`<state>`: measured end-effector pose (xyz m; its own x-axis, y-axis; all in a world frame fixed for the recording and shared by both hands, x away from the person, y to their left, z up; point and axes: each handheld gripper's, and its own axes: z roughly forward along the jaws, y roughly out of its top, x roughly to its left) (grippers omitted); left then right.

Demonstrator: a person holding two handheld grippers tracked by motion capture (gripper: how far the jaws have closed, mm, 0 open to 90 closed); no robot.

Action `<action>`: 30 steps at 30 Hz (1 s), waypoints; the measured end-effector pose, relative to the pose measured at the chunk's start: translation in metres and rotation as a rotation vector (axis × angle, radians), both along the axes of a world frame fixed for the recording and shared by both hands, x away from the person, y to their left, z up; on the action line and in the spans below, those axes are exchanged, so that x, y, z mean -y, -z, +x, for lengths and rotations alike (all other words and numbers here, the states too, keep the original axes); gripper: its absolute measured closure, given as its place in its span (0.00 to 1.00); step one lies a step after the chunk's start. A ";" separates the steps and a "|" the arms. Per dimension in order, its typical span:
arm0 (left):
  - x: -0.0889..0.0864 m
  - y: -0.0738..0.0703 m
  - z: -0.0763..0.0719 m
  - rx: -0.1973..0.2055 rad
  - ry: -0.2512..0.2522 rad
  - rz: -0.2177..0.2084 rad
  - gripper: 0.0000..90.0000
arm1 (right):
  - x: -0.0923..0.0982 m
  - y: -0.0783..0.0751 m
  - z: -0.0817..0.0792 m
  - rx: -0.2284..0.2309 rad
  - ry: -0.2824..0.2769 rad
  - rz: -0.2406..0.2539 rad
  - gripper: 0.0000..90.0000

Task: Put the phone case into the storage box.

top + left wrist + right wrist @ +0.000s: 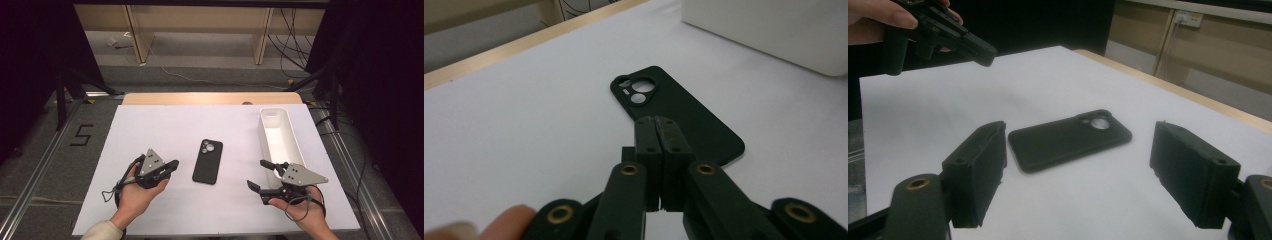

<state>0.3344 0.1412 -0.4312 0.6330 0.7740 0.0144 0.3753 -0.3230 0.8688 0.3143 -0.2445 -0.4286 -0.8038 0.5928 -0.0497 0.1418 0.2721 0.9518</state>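
Observation:
A black phone case (208, 161) lies back up in the middle of the white table sheet (160, 125), its camera cut-outs at the far end. My left gripper (175, 163) hovers just left of the case, pointing at it, with its jaws pressed together and nothing between them. In the left gripper view the shut jaws (655, 120) overlap the near part of the case (674, 100). My right gripper (256, 174) sits right of the case, its jaws spread wide. In the right gripper view the case (1070, 140) lies ahead of the open jaws (1080, 132), apart from them.
A long white bin (272, 111) stands at the right of the sheet, just behind my right gripper; its wall (774, 30) shows beyond the case. A wooden table edge (210, 98) runs along the back. Cables and stand legs lie on the floor beyond.

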 end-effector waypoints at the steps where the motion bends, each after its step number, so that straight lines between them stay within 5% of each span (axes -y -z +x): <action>1: 0.005 0.001 0.002 -0.014 0.014 0.008 0.99 | 0.000 0.000 0.000 0.000 0.001 -0.002 0.26; 19: 0.059 0.009 0.015 -0.052 0.124 0.065 1.00 | -0.001 0.002 -0.001 -0.005 0.003 -0.004 0.26; 30: 0.056 0.015 0.022 -0.077 0.109 0.086 1.00 | 0.000 0.002 -0.002 -0.005 0.005 -0.004 0.26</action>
<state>0.3568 0.0855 -0.4458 0.7148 0.6989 0.0259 0.3989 -0.4378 0.8058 0.3124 -0.2449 -0.4304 -0.8011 0.5966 -0.0480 0.1478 0.2749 0.9501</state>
